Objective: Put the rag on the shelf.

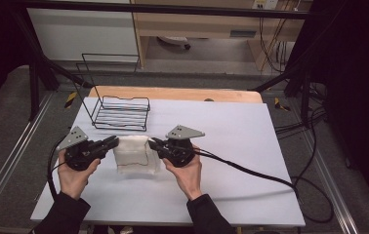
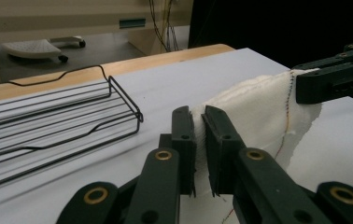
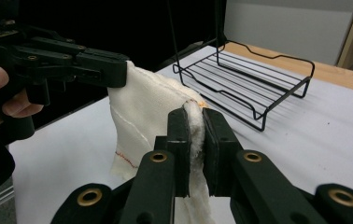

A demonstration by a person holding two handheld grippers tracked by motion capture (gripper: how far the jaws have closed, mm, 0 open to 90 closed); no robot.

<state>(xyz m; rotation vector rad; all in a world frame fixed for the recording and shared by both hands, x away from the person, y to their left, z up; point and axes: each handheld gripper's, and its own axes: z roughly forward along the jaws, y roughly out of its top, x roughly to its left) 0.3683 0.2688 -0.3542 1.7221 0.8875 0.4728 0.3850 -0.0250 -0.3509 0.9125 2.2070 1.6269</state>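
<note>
Between the two hands at the near middle of the table (image 1: 251, 146), the left gripper (image 1: 113, 142) and right gripper (image 1: 152, 143) each pinch a top corner of the white cloth (image 1: 133, 156), jaws pressed nearly together on the fabric. It hangs between them, lower edge on the tabletop. Judging by this, the lift is underway; the black wire rack (image 1: 121, 113), just beyond at far left, looks the likely destination
</note>
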